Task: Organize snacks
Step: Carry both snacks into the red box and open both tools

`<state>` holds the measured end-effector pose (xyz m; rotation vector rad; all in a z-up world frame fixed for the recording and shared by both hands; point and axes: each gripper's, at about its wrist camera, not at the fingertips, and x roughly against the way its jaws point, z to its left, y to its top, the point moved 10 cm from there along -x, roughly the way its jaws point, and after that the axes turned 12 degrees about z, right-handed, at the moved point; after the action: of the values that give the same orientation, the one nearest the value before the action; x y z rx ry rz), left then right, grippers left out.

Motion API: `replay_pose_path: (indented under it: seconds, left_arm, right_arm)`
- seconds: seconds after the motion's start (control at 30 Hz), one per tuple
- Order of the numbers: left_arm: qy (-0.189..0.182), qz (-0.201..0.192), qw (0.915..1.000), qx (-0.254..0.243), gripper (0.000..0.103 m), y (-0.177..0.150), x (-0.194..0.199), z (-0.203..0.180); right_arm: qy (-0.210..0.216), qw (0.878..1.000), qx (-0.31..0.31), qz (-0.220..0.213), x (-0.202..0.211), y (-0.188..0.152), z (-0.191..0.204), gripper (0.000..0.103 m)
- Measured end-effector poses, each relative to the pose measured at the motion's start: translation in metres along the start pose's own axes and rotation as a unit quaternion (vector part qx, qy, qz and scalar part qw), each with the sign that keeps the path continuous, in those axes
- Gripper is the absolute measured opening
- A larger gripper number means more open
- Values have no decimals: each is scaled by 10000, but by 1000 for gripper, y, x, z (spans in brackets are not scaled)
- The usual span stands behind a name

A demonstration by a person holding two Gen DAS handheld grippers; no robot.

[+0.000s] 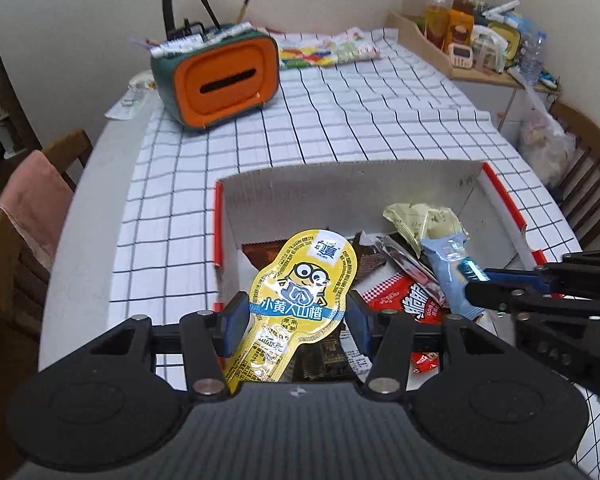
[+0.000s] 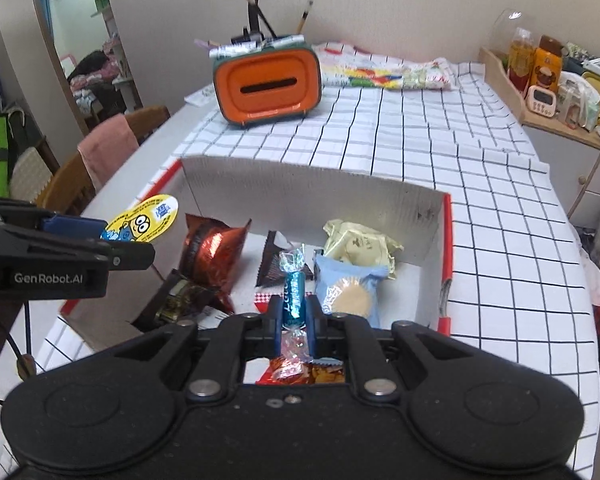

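A white cardboard box with red edges (image 1: 340,184) (image 2: 300,192) stands on the checked tablecloth and holds several snack packets. My left gripper (image 1: 296,308) is shut on a yellow Minion snack packet (image 1: 300,292) and holds it above the box's left side; the packet also shows in the right wrist view (image 2: 144,218). My right gripper (image 2: 294,308) is shut on a teal wrapped candy (image 2: 293,292), above the box's near part; its tip shows in the left wrist view (image 1: 472,270). In the box lie a light blue biscuit pack (image 2: 348,292), a pale green packet (image 2: 360,246) and a red foil packet (image 2: 212,252).
An orange and green tissue box (image 2: 266,84) with pens stands at the table's far side under a lamp. A folded colourful cloth (image 2: 384,68) lies behind it. A wooden shelf with bottles (image 2: 540,76) stands at the far right. Chairs (image 1: 28,220) stand by the left edge.
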<state>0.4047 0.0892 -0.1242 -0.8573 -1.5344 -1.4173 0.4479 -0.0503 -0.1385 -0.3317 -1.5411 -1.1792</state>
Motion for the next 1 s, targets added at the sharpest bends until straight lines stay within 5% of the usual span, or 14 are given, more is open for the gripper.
replay_pose_path:
  seconds: [0.4, 0.77, 1.0]
  left_arm:
    - [126, 545, 9982, -226, 51, -4, -39, -10]
    - [278, 468, 9973, -497, 52, -2, -40, -12]
    - [269, 239, 9979, -535, 63, -4, -28, -11]
  right_arm:
    - [112, 9984, 99, 539, -40, -9, 2, 11]
    - [105, 9984, 45, 545, -40, -12, 4, 11]
    - [265, 9989, -211, 328, -22, -12, 3, 12]
